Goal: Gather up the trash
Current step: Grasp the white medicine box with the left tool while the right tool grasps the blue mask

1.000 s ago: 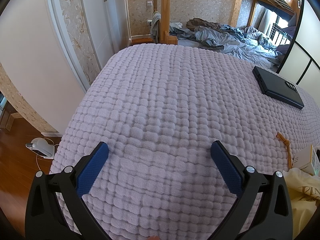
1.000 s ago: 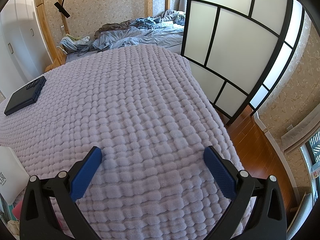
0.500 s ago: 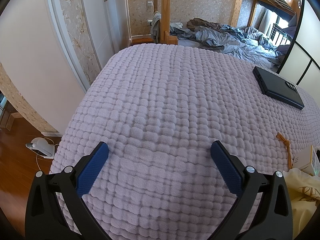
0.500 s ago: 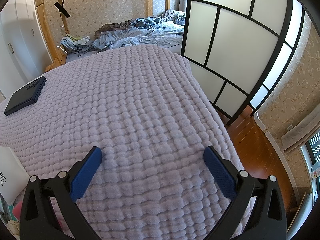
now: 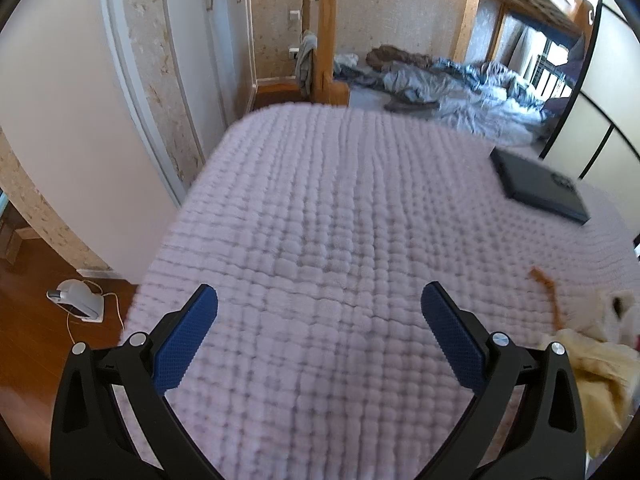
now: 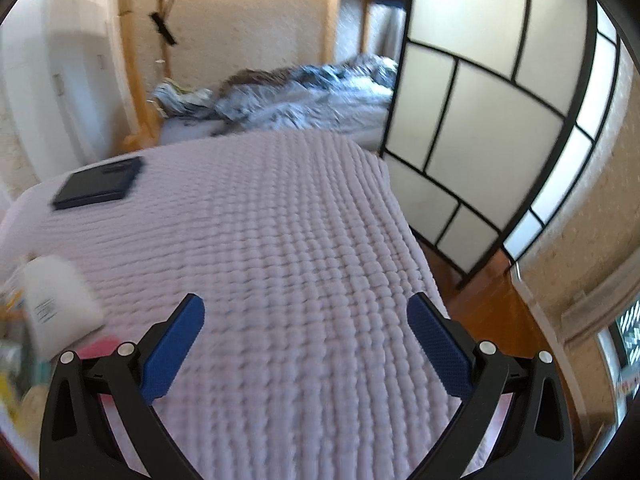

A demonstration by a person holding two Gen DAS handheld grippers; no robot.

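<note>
With both tongs held wide and empty over the bed [image 5: 320, 220], the trash pile [image 5: 592, 364] is found right of the left tongs [image 5: 320, 336] and left of the right tongs [image 6: 306, 336], between them.

Left wrist view: blanket [image 5: 320, 240] fills centre frame; case [image 5: 538, 186] lies on it at upper right, strap [image 5: 546, 292] and bag [image 5: 588, 360] at right edge. Charger [image 5: 78, 300] sits on floor [image 5: 28, 340], lower left. Right wrist view: case [image 6: 98, 188] upper left, box [image 6: 56, 300] at left edge, screen [image 6: 480, 120] right of blanket [image 6: 280, 260].
</note>
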